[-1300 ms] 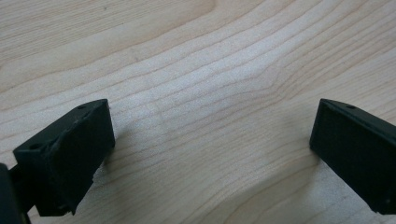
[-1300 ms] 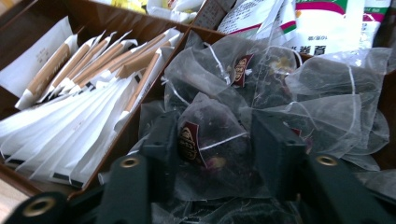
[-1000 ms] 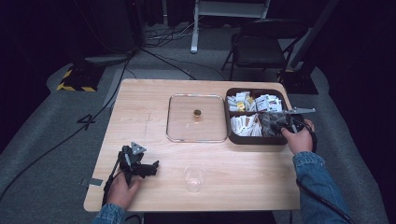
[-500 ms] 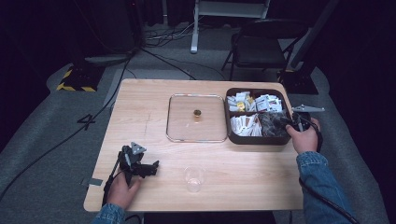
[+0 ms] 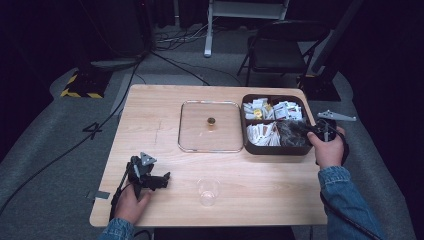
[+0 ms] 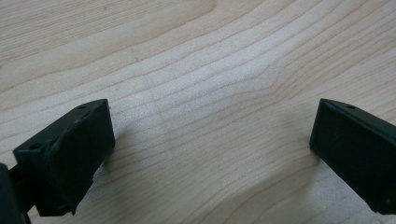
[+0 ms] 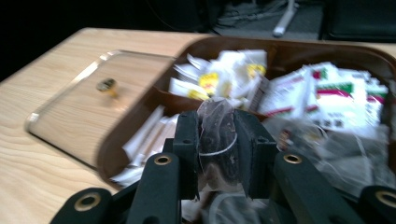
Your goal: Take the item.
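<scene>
My right gripper (image 7: pixel 217 140) is shut on a clear tea bag (image 7: pixel 215 135) full of dark leaves, held just above the near right part of the brown compartment box (image 5: pixel 248 145). In the high view the right gripper (image 5: pixel 306 131) sits at the box's right edge. White and yellow packets (image 7: pixel 229 77) fill the box's other sections. My left gripper (image 5: pixel 162 179) rests on the wooden table (image 5: pixel 150 120) at the front left, its jaws wide apart over bare wood (image 6: pixel 210 121). A clear plastic cup (image 5: pixel 208 191) stands near the front edge, to the right of the left gripper.
A clear square lid (image 5: pixel 210 126) with a small gold knob (image 5: pixel 211 121) lies flat on the table left of the box. A black folding chair (image 5: pixel 280 47) stands beyond the table's far edge, with cables on the floor around it.
My right gripper has drawn back to the right, from over the box's middle toward its right edge. The left gripper has not moved.
</scene>
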`<state>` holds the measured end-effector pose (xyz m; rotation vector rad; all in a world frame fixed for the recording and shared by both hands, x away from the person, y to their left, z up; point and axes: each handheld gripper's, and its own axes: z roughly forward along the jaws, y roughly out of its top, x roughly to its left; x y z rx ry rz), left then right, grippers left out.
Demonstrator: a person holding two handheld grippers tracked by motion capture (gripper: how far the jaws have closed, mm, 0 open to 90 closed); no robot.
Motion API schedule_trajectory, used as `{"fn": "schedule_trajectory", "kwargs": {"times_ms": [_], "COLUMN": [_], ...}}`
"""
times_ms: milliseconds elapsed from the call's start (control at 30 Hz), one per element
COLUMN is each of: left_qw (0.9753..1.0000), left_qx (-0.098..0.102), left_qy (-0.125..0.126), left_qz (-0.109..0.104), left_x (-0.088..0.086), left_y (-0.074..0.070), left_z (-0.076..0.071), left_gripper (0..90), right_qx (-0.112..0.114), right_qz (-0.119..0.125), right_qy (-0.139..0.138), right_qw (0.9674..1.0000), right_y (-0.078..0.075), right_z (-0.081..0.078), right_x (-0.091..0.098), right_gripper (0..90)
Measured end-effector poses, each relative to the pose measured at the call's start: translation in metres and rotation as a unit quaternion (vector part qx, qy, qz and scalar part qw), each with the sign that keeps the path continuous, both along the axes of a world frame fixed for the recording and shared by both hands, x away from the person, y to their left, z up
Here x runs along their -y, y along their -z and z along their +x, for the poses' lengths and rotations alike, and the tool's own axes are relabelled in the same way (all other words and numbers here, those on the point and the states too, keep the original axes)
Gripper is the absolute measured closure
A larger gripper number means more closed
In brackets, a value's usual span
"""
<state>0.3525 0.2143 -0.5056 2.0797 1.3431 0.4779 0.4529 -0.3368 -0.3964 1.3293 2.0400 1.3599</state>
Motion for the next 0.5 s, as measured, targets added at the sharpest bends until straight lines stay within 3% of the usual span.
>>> {"fn": "schedule_trajectory", "kwargs": {"times_ms": [100, 233, 500], "left_qw": [1.0, 1.0, 1.0], "left_qx": [0.0, 0.0, 0.0], "left_qy": [0.001, 0.003, 0.003], "left_qz": [0.0, -0.002, -0.002], "left_x": [0.0, -0.001, 0.0], "left_y": [0.0, 0.0, 0.0], "left_z": [0.0, 0.0, 0.0], "left_gripper": [0.2, 0.2, 0.2], "right_qx": [0.009, 0.019, 0.02], "right_qz": [0.014, 0.014, 0.024], "right_qy": [-0.017, -0.034, -0.057], "right_qw": [0.9997, 0.9991, 0.9979], "right_y": [-0.009, -0.017, -0.029], "right_z": [-0.006, -0.015, -0.031], "right_x": [-0.007, -0.017, -0.034], "right_gripper": [72.0, 72.0, 72.0]}}
